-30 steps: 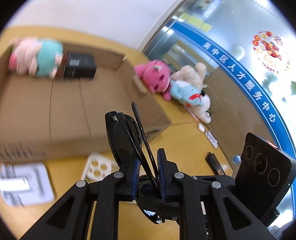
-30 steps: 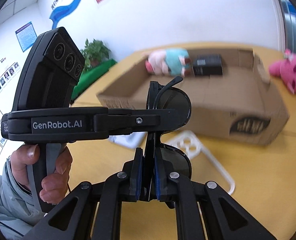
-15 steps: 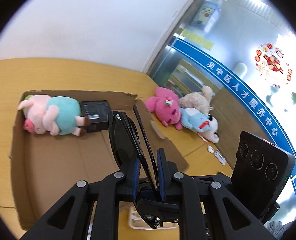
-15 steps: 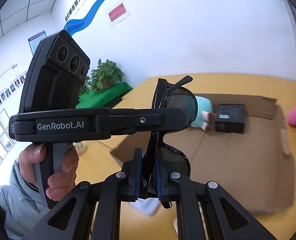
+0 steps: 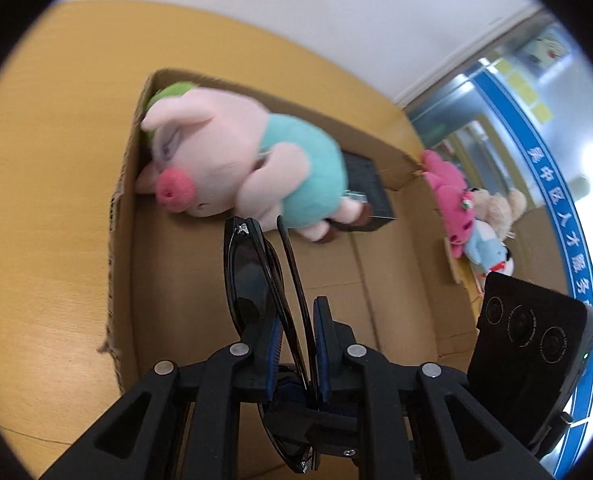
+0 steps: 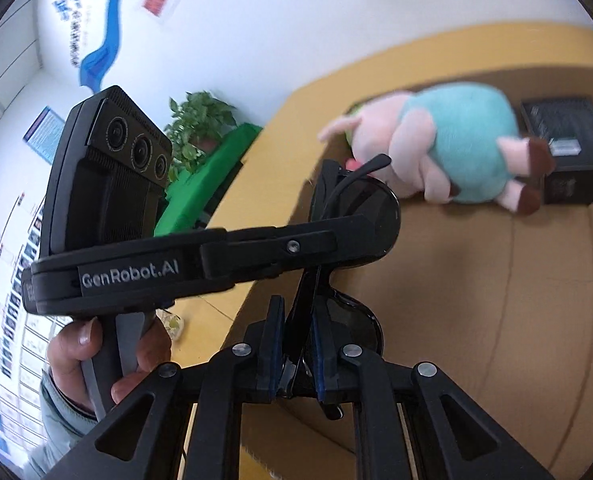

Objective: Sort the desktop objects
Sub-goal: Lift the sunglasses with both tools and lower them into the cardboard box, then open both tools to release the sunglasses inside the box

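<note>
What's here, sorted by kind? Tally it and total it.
Plush toys: 4 - pink pig in the cardboard box, pink one, beige one, blue-and-white one outside
Sunglasses: 1
Black boxes: 1
Cardboard boxes: 1
Total: 7

We hold the sunglasses (image 5: 256,280) over the box (image 5: 396,288), above its floor near the left wall, pinched between both grippers: the left gripper (image 5: 296,344) and the right gripper (image 6: 296,344), which meet at the frame. Deeper in the box the pig (image 5: 240,172) lies on its side along the far wall, head in the left corner. The case (image 5: 366,192) sits just right of it, touching its feet. Outside, beyond the box's right end, other plush toys (image 5: 468,220) lie on the table (image 5: 48,208).
</note>
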### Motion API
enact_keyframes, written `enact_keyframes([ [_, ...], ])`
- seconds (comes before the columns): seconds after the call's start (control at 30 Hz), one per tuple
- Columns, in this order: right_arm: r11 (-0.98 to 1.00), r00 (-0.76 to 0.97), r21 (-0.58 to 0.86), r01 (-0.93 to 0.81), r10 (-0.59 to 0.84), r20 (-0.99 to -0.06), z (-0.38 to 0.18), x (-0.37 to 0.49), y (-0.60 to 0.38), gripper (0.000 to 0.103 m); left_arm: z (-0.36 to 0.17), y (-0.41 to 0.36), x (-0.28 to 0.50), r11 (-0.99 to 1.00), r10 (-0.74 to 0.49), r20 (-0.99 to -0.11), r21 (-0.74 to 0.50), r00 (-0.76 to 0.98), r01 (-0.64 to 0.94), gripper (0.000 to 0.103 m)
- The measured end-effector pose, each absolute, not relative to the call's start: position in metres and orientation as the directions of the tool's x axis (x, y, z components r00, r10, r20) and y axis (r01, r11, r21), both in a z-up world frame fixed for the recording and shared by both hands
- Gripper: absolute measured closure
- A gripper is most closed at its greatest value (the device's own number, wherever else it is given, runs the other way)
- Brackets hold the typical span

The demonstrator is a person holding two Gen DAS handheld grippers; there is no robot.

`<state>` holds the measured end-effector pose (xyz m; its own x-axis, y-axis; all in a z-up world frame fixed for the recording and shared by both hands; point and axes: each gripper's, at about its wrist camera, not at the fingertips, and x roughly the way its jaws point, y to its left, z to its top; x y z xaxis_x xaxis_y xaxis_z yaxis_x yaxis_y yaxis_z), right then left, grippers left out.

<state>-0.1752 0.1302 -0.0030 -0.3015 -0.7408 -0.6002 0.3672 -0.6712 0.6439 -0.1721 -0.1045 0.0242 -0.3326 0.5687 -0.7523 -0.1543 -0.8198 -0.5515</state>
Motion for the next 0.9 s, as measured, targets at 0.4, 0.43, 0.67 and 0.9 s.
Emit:
enact_keyframes([
  [0.4,-0.709,-0.09,0.684,0.17,-0.702,-0.706,-0.058,-0.236,0.101,0.091,-0.004,-0.095,-0.2,-0.911,0.411,-0.887,-0.403,-0.211,-0.083,0.089],
  [0.43,-0.71,-0.089,0.686,0.162,-0.702,-0.706,-0.061,-0.237,0.101,0.091,-0.004,-0.095,-0.2,-0.917,0.398,-0.893,-0.389,-0.211,-0.083,0.089],
  [0.67,-0.728,-0.089,0.676,0.115,-0.686,-0.722,-0.076,-0.243,0.104,0.088,-0.006,-0.097,-0.198,-0.931,0.365,-0.906,-0.356,-0.214,-0.079,0.089],
  [0.9,-0.729,-0.102,0.674,0.121,-0.684,-0.722,-0.074,-0.245,0.102,0.059,0.005,-0.103,-0.193,-0.94,0.339,-0.909,-0.333,-0.241,-0.069,0.089],
])
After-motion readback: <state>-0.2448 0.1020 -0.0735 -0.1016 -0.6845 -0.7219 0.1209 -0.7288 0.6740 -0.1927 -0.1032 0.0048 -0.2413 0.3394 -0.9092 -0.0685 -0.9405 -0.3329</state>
